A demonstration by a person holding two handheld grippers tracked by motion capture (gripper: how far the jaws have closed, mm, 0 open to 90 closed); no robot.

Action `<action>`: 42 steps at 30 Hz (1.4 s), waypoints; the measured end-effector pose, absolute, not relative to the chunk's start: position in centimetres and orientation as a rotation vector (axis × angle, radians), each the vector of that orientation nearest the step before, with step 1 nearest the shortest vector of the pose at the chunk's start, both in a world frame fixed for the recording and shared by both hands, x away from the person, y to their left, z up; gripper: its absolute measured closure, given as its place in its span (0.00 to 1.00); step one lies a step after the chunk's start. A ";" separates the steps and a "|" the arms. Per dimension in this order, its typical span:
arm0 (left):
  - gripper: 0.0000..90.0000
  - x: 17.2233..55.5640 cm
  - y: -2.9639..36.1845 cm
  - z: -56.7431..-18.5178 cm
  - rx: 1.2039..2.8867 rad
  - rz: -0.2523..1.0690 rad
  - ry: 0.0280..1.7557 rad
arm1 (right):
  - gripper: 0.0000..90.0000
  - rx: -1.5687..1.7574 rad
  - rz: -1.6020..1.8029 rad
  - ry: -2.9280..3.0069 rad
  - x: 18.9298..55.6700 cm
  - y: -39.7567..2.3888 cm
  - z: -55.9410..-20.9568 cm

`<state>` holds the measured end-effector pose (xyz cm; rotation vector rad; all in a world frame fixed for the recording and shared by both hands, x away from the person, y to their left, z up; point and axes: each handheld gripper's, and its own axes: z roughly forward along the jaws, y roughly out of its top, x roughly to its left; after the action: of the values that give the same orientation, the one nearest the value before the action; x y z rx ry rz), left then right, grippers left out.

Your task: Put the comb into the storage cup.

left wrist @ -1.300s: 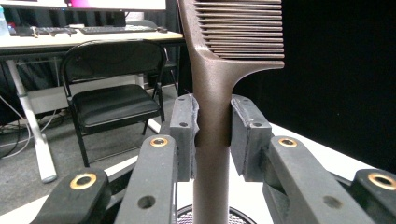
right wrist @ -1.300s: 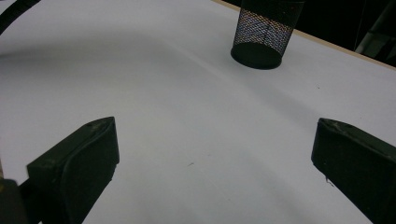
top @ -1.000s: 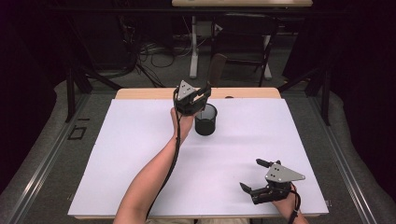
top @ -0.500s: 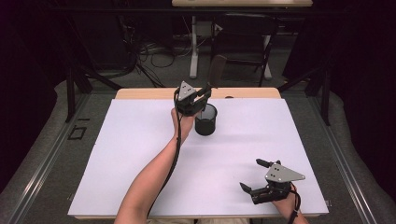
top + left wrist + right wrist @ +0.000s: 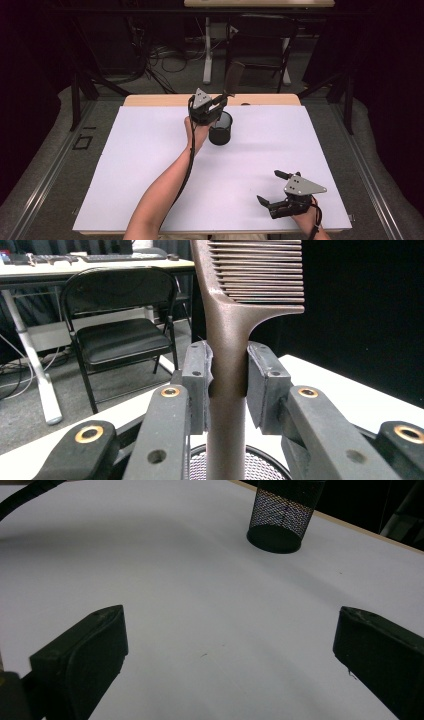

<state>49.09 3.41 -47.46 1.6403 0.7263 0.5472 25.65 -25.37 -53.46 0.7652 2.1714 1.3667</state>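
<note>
Left gripper (image 5: pixel 216 106) at the far middle of the white-topped table (image 5: pixel 150 165), clamped on the handle of a brown plastic comb (image 5: pixel 235 325), which stands upright. In the left gripper view the pads (image 5: pixel 197 375) press the handle from both sides; the comb's teeth are cut off by the top edge, and its lower end is hidden behind the jaws, so whether it reaches into the cup cannot be told. Black wire-mesh cylindrical cup (image 5: pixel 220 129) sits just below and right of this gripper; its rim (image 5: pixel 240 467) is partly visible between the jaws. In the high view the comb is a dim blur against the dark background. Right gripper (image 5: pixel 272 190) rests at the near right of the table, jaws spread wide with nothing between them; its hand is partly cut off by the bottom edge.
</note>
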 end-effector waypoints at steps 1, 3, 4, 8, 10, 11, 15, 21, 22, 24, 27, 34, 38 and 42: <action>0.81 49.1 3.4 -47.6 1.637 0.548 0.724 | 0.01 0.766 1.367 2.172 25.7 -25.4 -53.5; 0.80 49.1 3.4 -47.7 1.639 0.547 0.728 | 0.01 0.765 1.366 2.172 25.6 -25.4 -53.5; 0.80 49.1 3.4 -47.8 1.640 0.545 0.729 | 0.01 0.764 1.368 2.171 25.7 -25.3 -53.5; 0.80 49.2 3.6 -47.8 1.661 0.544 0.730 | 0.01 0.767 1.367 2.173 25.6 -25.3 -53.5; 0.80 49.2 3.7 -47.8 1.658 0.541 0.734 | 0.01 0.766 1.367 2.175 25.6 -25.3 -53.5; 0.80 49.2 3.7 -47.9 1.657 0.539 0.735 | 0.01 0.765 1.367 2.174 25.7 -25.3 -53.5; 0.80 49.3 3.8 -48.0 1.675 0.531 0.741 | 0.01 0.765 1.366 2.175 25.7 -25.3 -53.5; 0.80 49.4 3.7 -48.2 1.683 0.522 0.744 | 0.01 0.767 1.364 2.177 25.7 -25.3 -53.5; 0.80 49.4 3.7 -48.2 1.686 0.523 0.746 | 0.01 0.767 1.364 2.177 25.7 -25.3 -53.5; 0.80 49.4 3.7 -48.2 1.686 0.519 0.746 | 0.01 0.767 1.364 2.177 25.7 -25.3 -53.5; 0.80 49.5 3.7 -48.3 1.689 0.514 0.750 | 0.01 0.765 1.368 2.177 25.6 -25.3 -53.5; 0.80 49.5 3.8 -48.5 1.706 0.504 0.754 | 0.01 0.762 1.363 2.178 25.7 -25.3 -53.5; 0.80 49.6 3.8 -48.6 1.722 0.496 0.747 | 0.01 0.764 1.363 2.180 25.6 -25.3 -53.5; 0.80 49.7 3.7 -48.7 1.728 0.490 0.749 | 0.01 0.761 1.363 2.179 25.6 -25.3 -53.5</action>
<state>49.66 3.75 -48.66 1.7285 0.7490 0.4897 25.65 -25.29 -53.46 0.7608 2.1790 1.3627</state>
